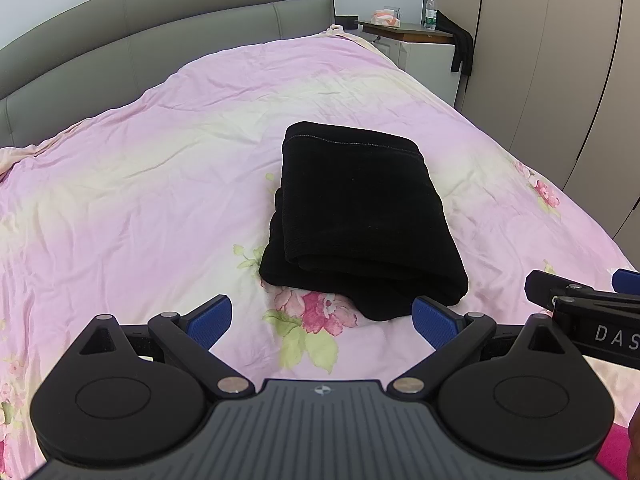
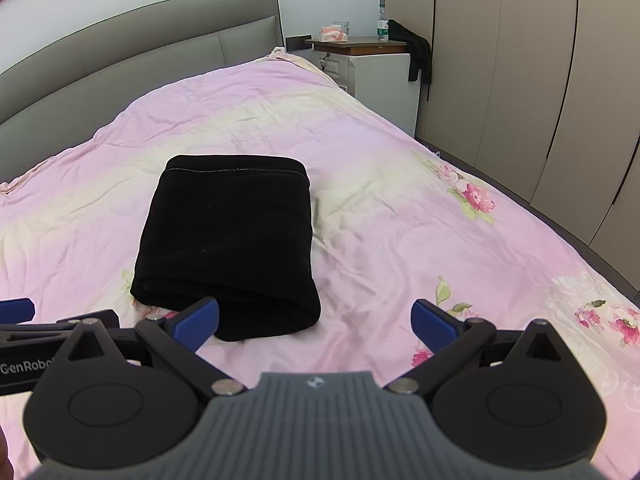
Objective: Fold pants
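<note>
Black pants (image 1: 356,216) lie folded into a thick rectangle on the pink floral bedcover (image 1: 140,200); they also show in the right wrist view (image 2: 228,244). My left gripper (image 1: 322,318) is open and empty, just in front of the bundle's near edge. My right gripper (image 2: 316,322) is open and empty, to the right of the bundle's near corner, its left fingertip (image 2: 198,318) in front of the fabric. The right gripper's side shows at the right edge of the left wrist view (image 1: 580,300).
A grey padded headboard (image 1: 160,28) runs along the back. A white nightstand (image 2: 376,68) holds a water bottle (image 2: 382,24), a tissue pack and a hanging dark garment (image 2: 418,54). Beige wardrobe doors (image 2: 520,80) line the right side.
</note>
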